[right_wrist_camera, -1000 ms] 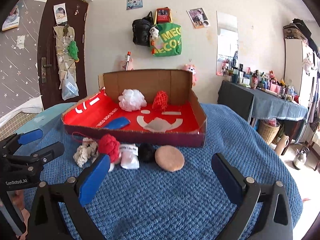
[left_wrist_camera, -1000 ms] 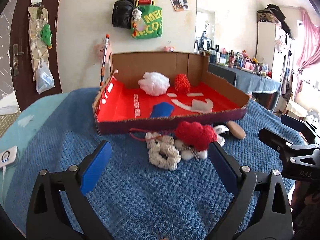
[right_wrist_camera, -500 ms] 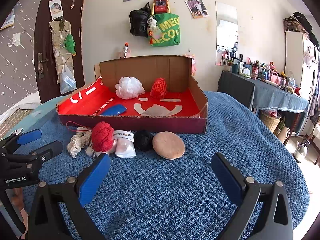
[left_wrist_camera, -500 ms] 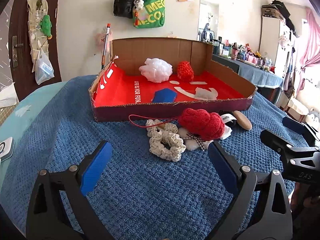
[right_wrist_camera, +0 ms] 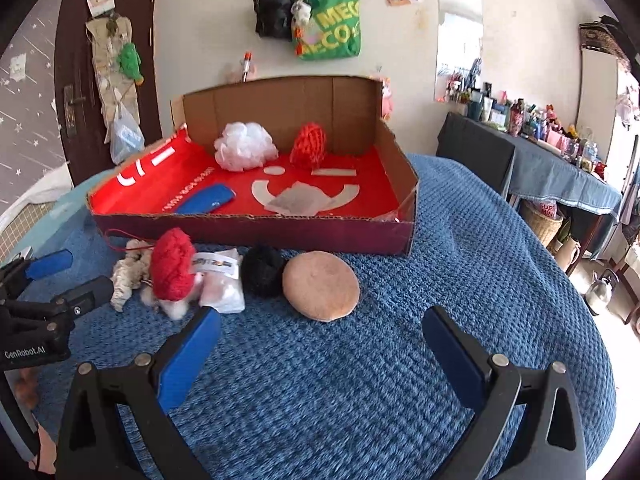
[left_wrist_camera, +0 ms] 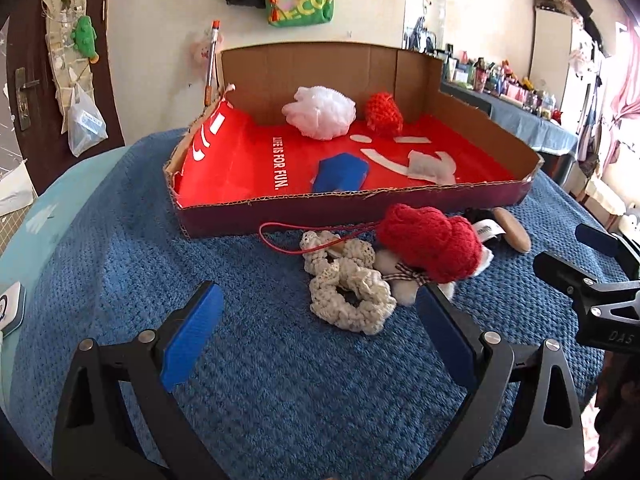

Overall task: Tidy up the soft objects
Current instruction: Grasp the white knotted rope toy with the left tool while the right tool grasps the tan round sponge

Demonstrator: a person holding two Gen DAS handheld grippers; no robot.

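Note:
A shallow cardboard box with a red floor holds a white puff, a red knit ball and a blue pad. In front of it lie a cream crochet scrunchie, a red knit toy, a white tagged pouch, a black pompom and a tan round puff. My left gripper is open, just short of the scrunchie. My right gripper is open, just short of the tan puff.
Everything rests on a blue knit blanket. A dark door and hanging bags are on the back wall. A cluttered table stands at the right. A white device lies at the left edge.
Both grippers have moved forward and tilted down toward the soft objects in front of the box. Both stay open and empty.

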